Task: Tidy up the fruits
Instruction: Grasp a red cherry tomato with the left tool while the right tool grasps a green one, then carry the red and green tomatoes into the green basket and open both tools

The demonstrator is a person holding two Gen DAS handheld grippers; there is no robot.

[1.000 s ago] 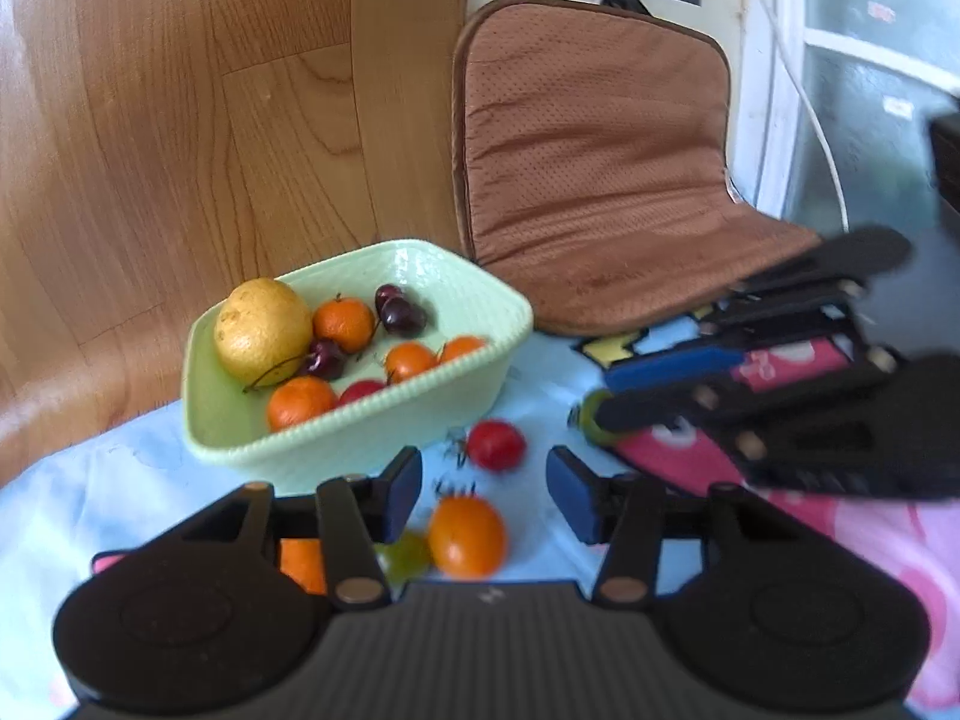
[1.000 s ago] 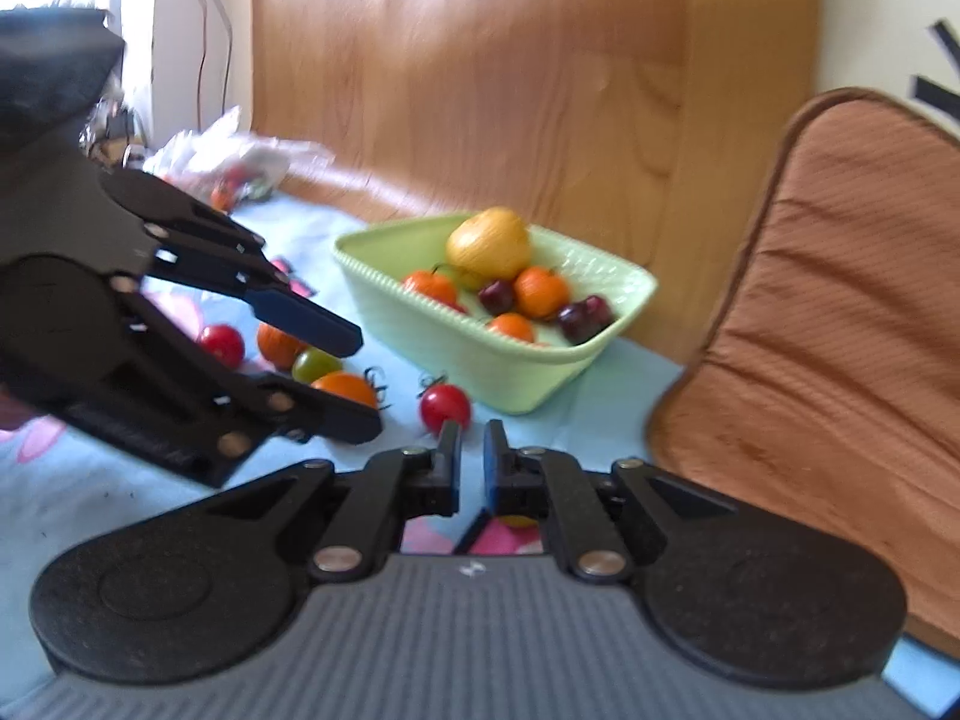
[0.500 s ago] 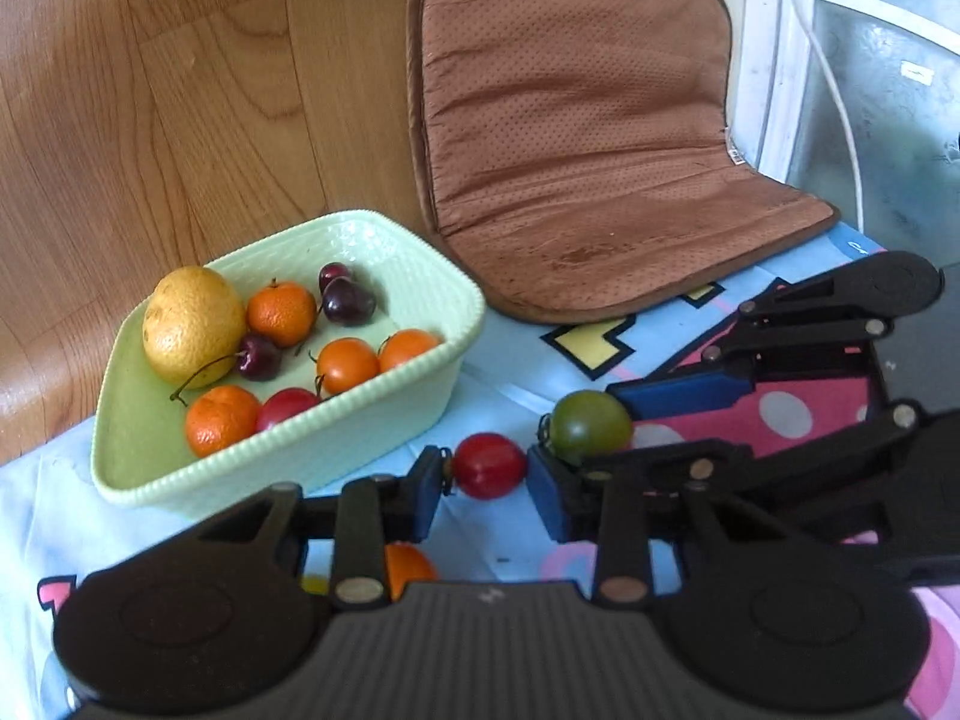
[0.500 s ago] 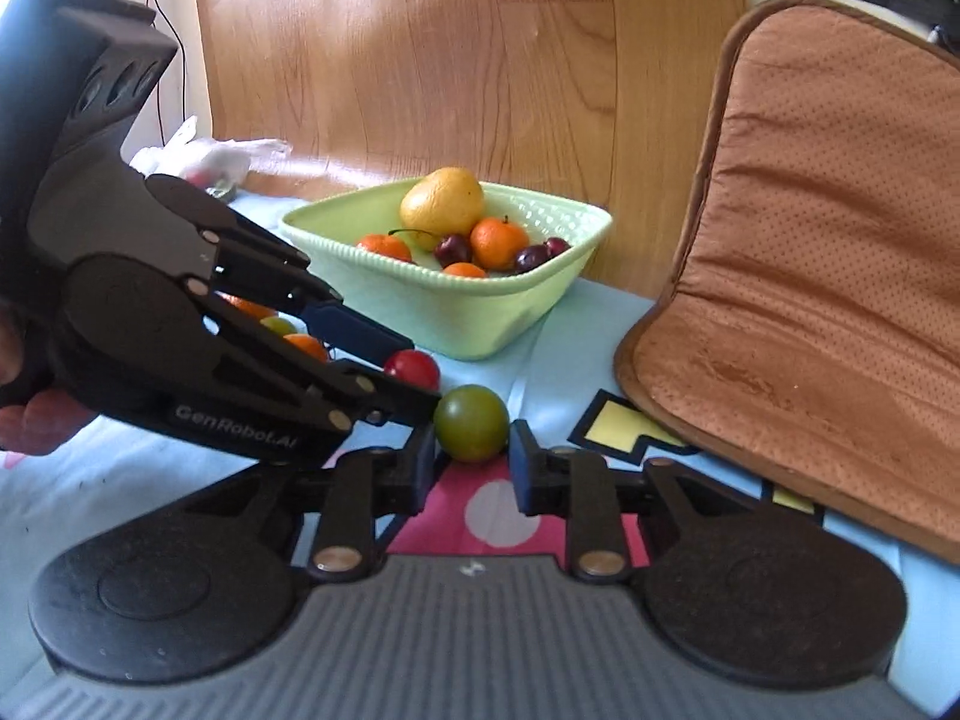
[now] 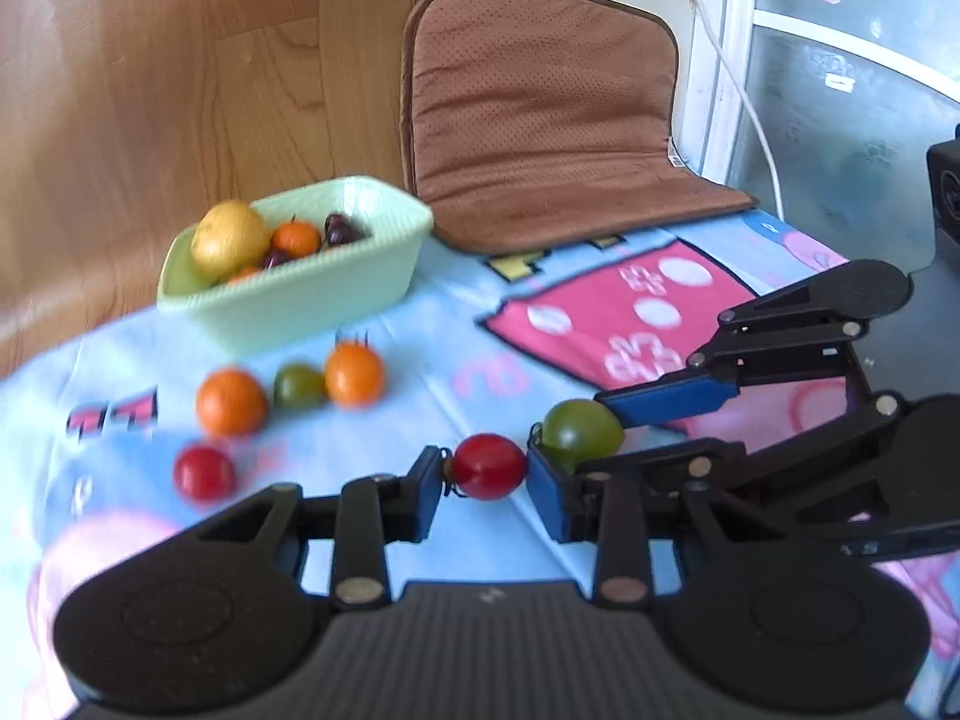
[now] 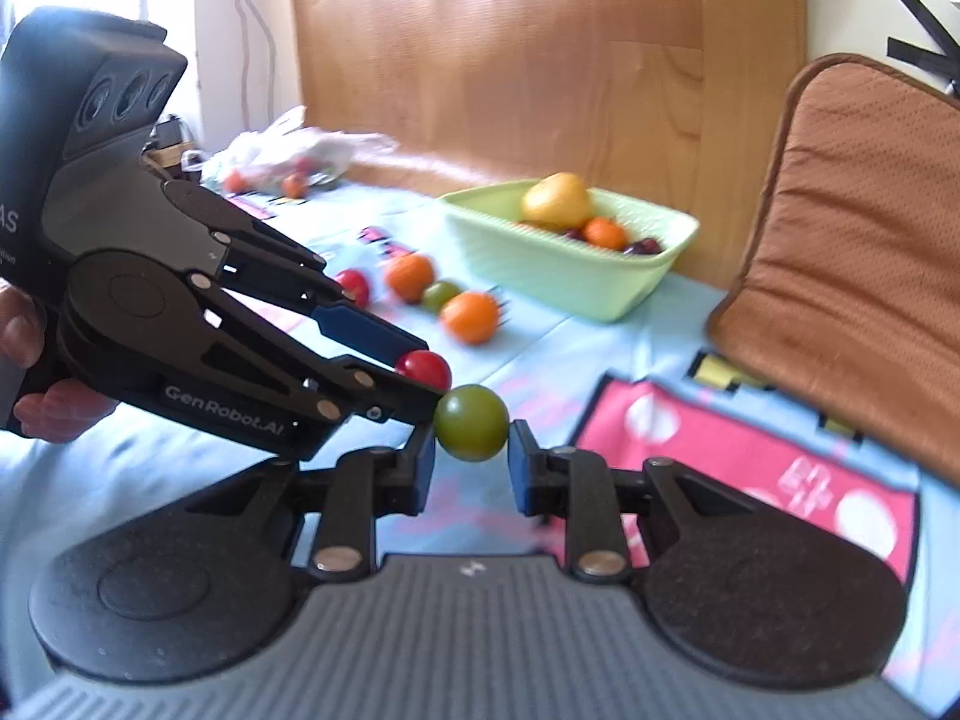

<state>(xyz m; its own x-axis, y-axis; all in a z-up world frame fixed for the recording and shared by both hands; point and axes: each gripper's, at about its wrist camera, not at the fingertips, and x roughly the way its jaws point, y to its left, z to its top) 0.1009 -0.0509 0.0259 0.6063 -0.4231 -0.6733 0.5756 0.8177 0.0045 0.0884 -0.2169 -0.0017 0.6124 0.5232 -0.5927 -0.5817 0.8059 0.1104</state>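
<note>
1. Red cherry tomato (image 5: 487,467) sits pinched between the blue pads of the left gripper (image 5: 485,483), held clear above the cloth.
2. Green tomato (image 6: 471,422) is clamped the same way in the right gripper (image 6: 471,461), pads pressing on both its sides.
3. The two held fruits are almost touching: in the left wrist view the green one is at 2 o'clock of the red, just beside it.
4. Out at 10 o'clock from the red tomato, four loose fruits lie on the cloth: a second red tomato (image 5: 204,473), an orange fruit (image 5: 231,401), a small green tomato (image 5: 298,385) and another orange one (image 5: 354,373) touching it.
5. Further along at 11 o'clock stands the pale green basket (image 5: 312,294), with a yellow fruit (image 5: 230,235), small orange fruits and dark cherries (image 5: 341,229) inside.
6. A brown cushion (image 5: 540,114) leans against the wall at 12 o'clock, its lower half lying on the patterned blue and pink tablecloth (image 5: 606,312).
7. In the right wrist view, a hand (image 6: 42,396) grips the left tool at 9 o'clock, and a plastic bag (image 6: 288,150) with more fruit lies at 11 o'clock, blurred.
</note>
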